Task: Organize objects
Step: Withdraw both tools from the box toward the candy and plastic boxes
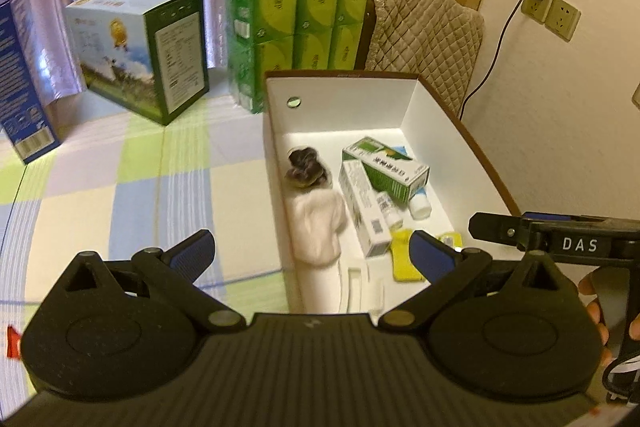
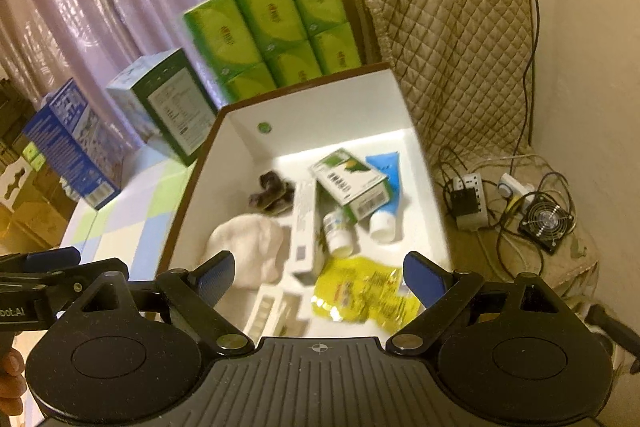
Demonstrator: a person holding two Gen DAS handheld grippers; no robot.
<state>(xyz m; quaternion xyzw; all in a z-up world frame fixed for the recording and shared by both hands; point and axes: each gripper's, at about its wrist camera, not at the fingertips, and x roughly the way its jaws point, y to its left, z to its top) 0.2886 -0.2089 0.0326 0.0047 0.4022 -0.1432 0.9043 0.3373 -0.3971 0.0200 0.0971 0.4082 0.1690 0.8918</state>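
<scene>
An open white box with a brown rim stands on the checked tablecloth. Inside lie a dark hair scrunchie, a white fluffy cloth, a green-and-white carton, a long white carton, a small white bottle, a blue tube and a yellow packet. My left gripper is open above the box's near end, empty. My right gripper is open above the box too, with nothing held.
Stacked green tissue packs stand behind the box. A green-sided carton and a blue carton sit at the left. A quilted chair and a fan with cables are to the right.
</scene>
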